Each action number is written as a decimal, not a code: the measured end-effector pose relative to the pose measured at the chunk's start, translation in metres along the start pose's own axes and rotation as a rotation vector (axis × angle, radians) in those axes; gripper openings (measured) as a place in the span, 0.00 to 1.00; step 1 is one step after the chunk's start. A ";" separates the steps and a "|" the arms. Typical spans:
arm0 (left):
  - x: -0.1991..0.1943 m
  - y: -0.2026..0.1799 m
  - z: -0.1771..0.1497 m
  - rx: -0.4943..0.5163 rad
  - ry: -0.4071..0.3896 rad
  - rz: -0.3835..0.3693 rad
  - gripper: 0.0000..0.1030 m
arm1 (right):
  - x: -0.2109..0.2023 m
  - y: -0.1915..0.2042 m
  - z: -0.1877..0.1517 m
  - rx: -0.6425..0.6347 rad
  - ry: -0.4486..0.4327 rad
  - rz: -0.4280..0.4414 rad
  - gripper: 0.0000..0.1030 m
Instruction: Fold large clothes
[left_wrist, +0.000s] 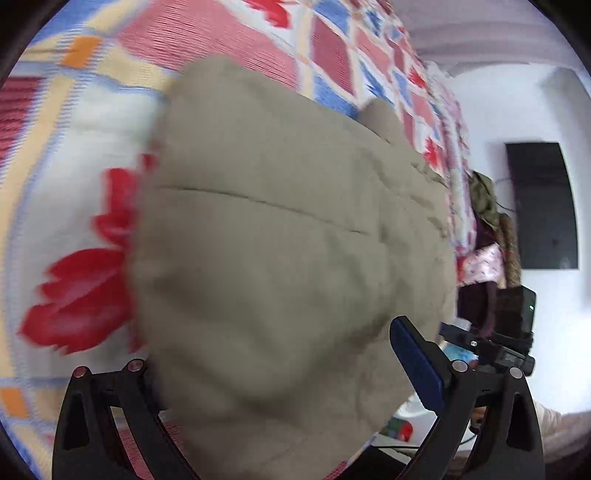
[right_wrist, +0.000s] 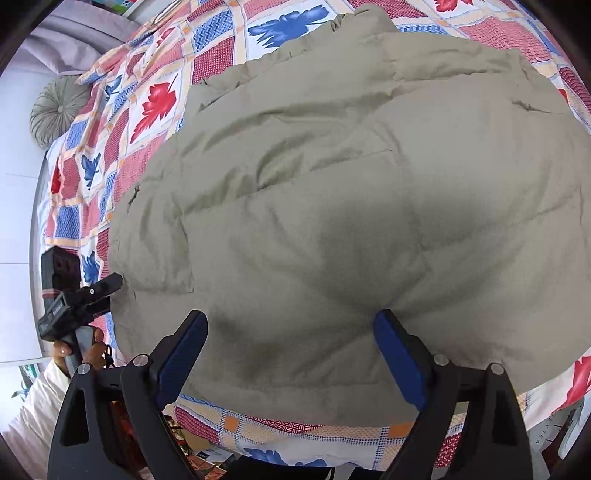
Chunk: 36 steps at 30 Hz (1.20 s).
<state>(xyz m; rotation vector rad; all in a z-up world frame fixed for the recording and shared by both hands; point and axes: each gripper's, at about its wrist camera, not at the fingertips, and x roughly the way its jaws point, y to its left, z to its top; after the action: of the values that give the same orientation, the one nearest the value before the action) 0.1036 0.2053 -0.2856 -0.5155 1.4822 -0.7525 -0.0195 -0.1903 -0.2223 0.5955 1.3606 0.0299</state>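
The khaki puffer jacket lies spread on the bed's patchwork quilt, its long axis running away from the near edge toward the collar at the far end. The right claw hovers wide open at the hem, fingers astride a puffed fold, gripping nothing. The left claw sits off the jacket's left side; fabric hides one finger, so whether it grips I cannot tell. The right looks nearer the hem.

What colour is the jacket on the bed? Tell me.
Khaki-beige jacket, clearest in the right wrist view.
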 end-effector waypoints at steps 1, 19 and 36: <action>0.008 -0.006 0.003 0.019 0.020 -0.004 0.97 | 0.001 0.000 0.000 -0.002 0.002 0.000 0.90; 0.006 -0.067 0.003 0.083 0.080 -0.072 0.24 | -0.016 -0.002 0.021 -0.036 -0.136 -0.034 0.11; 0.070 -0.333 -0.001 0.317 0.116 0.038 0.24 | 0.047 -0.075 0.031 0.236 -0.098 0.357 0.06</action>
<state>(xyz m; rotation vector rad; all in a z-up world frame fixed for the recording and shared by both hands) 0.0547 -0.0707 -0.0932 -0.2051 1.4393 -0.9798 -0.0036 -0.2491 -0.2938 1.0216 1.1573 0.1286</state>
